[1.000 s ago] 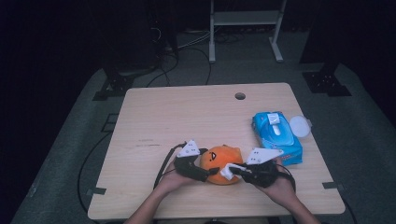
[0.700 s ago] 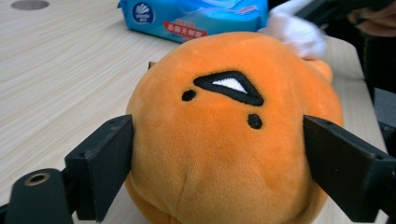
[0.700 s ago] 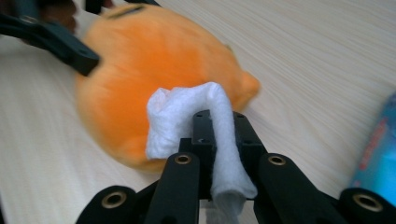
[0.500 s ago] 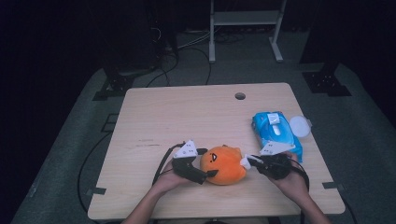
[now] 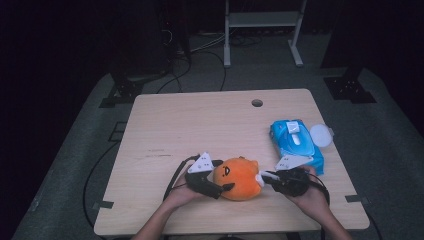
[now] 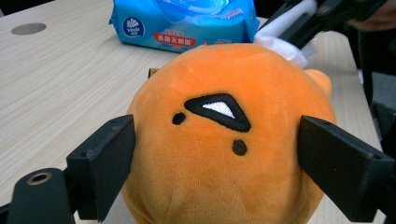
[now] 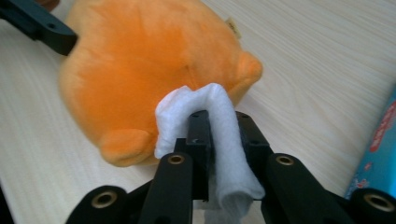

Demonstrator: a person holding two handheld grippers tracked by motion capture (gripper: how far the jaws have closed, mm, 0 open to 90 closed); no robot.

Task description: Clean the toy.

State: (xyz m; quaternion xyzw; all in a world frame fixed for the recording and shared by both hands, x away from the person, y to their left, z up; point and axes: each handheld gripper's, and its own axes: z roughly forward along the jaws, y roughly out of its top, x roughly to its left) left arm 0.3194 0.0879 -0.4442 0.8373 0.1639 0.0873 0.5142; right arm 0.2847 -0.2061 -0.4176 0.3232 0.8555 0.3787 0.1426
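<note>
An orange plush toy (image 5: 239,177) is being wiped with a white wet wipe (image 7: 219,126) near the front edge of the wooden table (image 5: 200,120), and this wiping step is judged to be in progress. The toy is held steady by the left gripper (image 5: 216,186), whose two black jaws are set wide and are pressed against both sides of the round body, as is seen in the left gripper view, where the stitched face is turned toward the camera. The folded wipe is kept between the jaws of the right gripper (image 5: 266,178); these jaws are almost closed, but they have just been opening a little, and the wipe is draped over and between them with its end touching the back of the toy. A blue pack of wipes (image 5: 296,142) is lying just beyond the right hand (image 5: 312,197), with its round white lid (image 5: 320,135) flipped open. For the next move, a firm enough hold on the wipe is probably needed, so that it is not dropped, and the wipe should be drawn across the plush surface while the toy is kept from rolling by the left gripper.
</note>
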